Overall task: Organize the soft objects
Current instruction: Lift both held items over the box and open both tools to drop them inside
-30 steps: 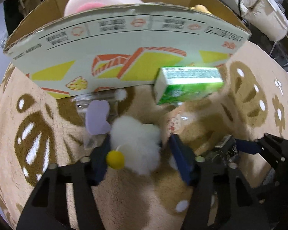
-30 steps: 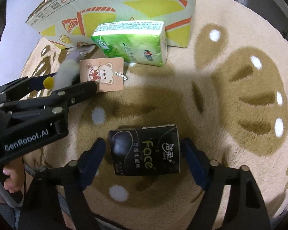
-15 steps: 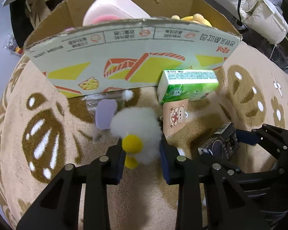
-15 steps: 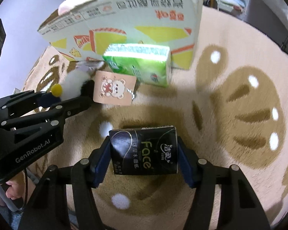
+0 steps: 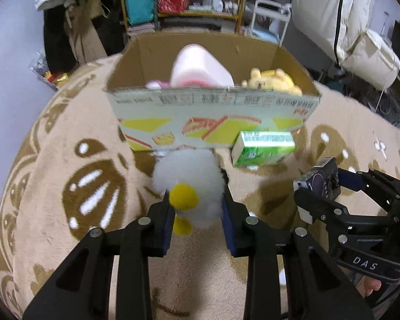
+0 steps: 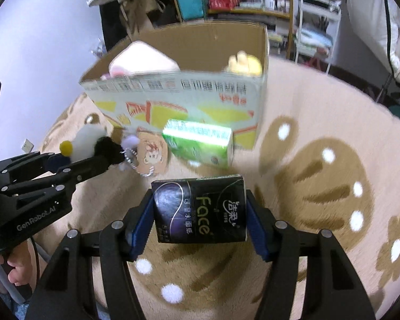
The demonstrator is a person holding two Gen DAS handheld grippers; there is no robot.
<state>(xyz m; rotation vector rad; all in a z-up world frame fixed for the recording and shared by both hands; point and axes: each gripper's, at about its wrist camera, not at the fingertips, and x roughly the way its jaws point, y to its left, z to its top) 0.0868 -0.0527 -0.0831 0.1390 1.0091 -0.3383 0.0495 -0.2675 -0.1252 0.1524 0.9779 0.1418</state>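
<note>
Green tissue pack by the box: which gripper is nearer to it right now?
Probably the right, though it's close. The right gripper, shut on the black tissue pack, hangs just in front of the green tissue pack. The left gripper, holding the white plush, is off to its side.

Fluffy white plush toy [image 5: 189,184]; glossy black tissue pack [image 6: 200,209]; printed cardboard box [image 5: 213,112].

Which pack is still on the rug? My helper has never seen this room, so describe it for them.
Find the open cardboard box on the tan rug. Against its printed front wall lies the tissue pack, bright green, unlike the black pack held in the right gripper.
</note>
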